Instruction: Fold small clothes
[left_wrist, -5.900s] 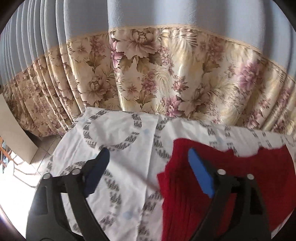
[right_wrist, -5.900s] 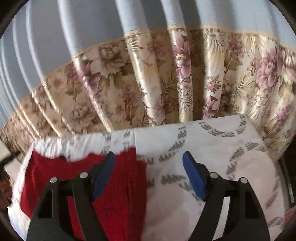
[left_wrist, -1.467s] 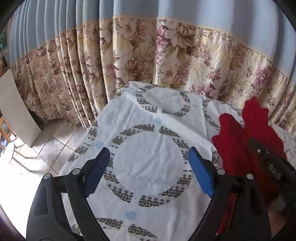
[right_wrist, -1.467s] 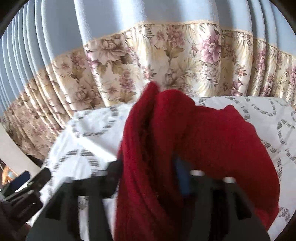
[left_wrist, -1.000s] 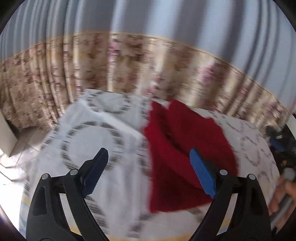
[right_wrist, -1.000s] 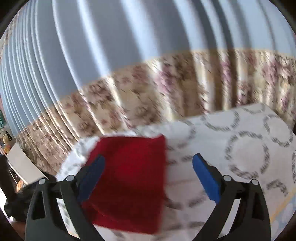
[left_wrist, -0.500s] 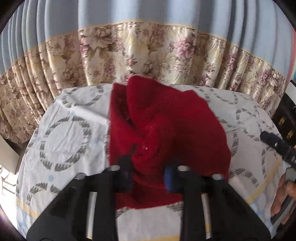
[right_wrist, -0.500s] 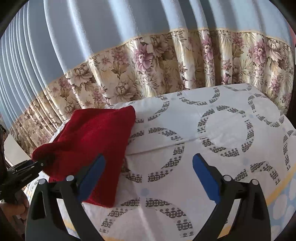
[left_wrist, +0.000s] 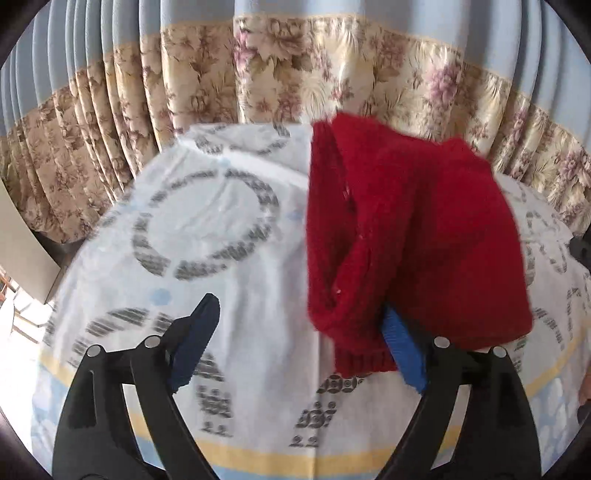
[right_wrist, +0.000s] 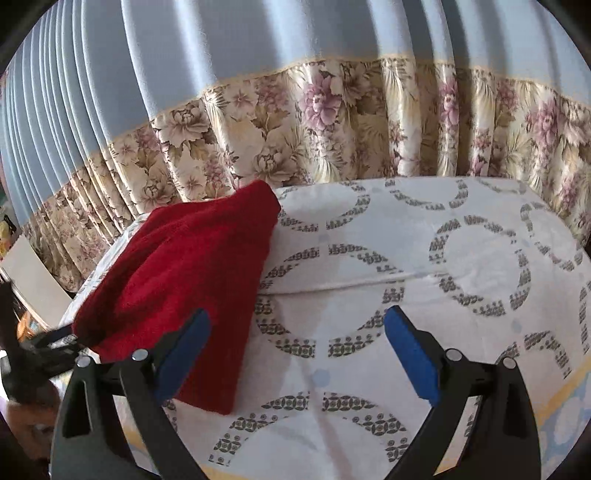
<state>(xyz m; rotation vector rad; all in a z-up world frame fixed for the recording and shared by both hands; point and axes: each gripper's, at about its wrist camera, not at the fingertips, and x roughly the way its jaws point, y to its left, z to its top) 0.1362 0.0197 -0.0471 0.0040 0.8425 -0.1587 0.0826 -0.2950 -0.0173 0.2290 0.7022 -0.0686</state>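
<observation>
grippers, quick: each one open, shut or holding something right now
Left gripper: open, jaws just spread; the red knit drapes over its right pad, not clamped.
Right gripper: open, holding nothing; the knit lies by its left pad.

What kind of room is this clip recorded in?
Most likely a room in a home, perhaps a bedroom. Pleated blue curtains with a floral lower band hang behind a surface covered by a white sheet printed with rings, and a red knitted garment lies on it.
</observation>
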